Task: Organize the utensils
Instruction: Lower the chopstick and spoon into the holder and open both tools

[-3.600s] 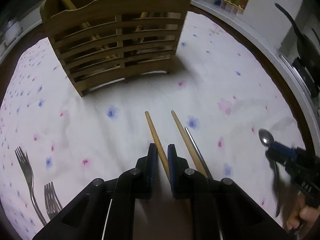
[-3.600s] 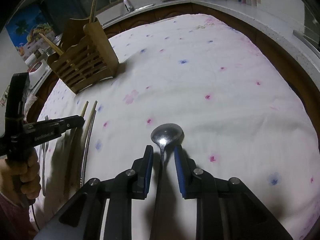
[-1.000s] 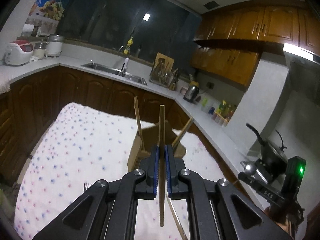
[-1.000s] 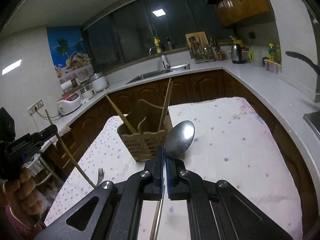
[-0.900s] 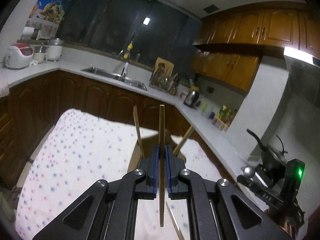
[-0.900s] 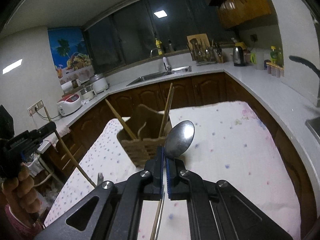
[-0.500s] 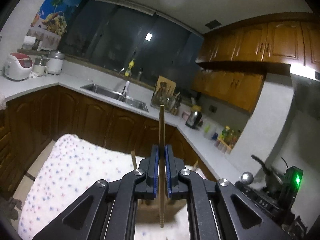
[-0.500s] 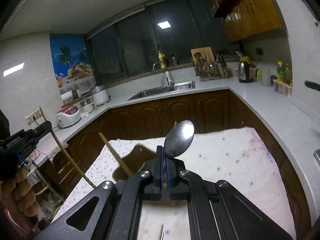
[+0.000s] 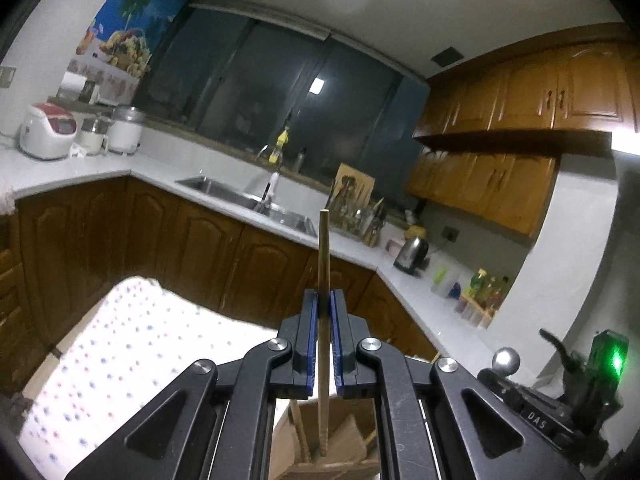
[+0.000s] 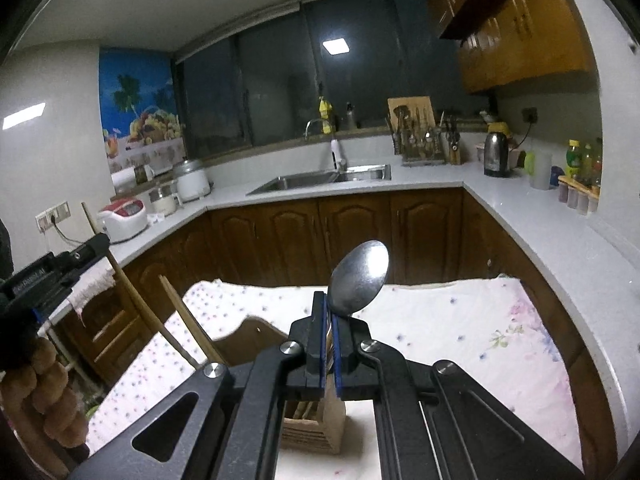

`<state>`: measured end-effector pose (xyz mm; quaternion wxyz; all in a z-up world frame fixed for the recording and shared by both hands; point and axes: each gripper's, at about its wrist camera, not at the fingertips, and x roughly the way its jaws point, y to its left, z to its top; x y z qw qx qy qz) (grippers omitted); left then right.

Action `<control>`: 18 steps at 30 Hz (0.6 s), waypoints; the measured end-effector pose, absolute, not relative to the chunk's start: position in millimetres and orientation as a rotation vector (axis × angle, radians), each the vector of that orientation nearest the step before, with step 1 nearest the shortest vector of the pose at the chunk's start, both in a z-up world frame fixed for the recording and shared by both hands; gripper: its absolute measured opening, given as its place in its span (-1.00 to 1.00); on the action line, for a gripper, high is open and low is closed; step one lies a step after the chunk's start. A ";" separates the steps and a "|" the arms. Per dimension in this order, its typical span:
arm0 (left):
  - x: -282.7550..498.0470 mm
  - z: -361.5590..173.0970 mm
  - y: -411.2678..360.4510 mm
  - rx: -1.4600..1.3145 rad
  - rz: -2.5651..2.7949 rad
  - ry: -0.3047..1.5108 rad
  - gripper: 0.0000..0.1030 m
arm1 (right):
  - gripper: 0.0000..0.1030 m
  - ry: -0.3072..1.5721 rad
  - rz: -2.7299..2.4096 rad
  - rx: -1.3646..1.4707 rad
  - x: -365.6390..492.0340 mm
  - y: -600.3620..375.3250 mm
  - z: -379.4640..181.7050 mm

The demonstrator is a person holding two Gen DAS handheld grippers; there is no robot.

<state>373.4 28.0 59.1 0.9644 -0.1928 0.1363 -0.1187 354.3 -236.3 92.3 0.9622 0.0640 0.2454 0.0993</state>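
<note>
My left gripper (image 9: 324,300) is shut on a wooden chopstick (image 9: 323,256) held upright, its lower end reaching down into the wooden utensil holder (image 9: 336,452) seen below between the fingers. My right gripper (image 10: 329,304) is shut on a metal spoon (image 10: 360,276), bowl up, directly above the same wooden holder (image 10: 316,428). In the right wrist view the left gripper (image 10: 52,272) shows at the left with its chopstick (image 10: 136,300) slanting down toward the holder. Another chopstick (image 10: 188,320) stands in the holder.
The holder stands on a white flowered tablecloth (image 10: 460,332) over the table. Behind it run a white counter with a sink (image 10: 324,180), a kettle (image 10: 496,152) and a rice cooker (image 10: 124,216), over brown cabinets (image 10: 352,232). The right gripper shows at the left wrist view's right edge (image 9: 560,404).
Both grippers rose and tilted up over the holder, so the table dropped low in view. The chopstick's lower end and the spoon now hang over the holder.
</note>
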 end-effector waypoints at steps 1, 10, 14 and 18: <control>377.0 50.3 25.3 -0.395 -0.238 0.286 -0.92 | -0.96 0.505 0.200 0.125 356.0 -234.0 88.3; 403.4 22.4 9.8 -0.394 -0.229 0.337 -0.92 | -0.96 0.575 0.224 0.117 372.4 -225.0 57.4; 402.8 21.5 15.4 -0.379 -0.232 0.361 -0.92 | -0.96 0.612 0.229 0.107 378.0 -220.4 44.5; 405.2 19.5 10.3 -0.351 -0.238 0.395 -0.91 | -0.95 0.649 0.238 0.096 381.1 -214.3 33.6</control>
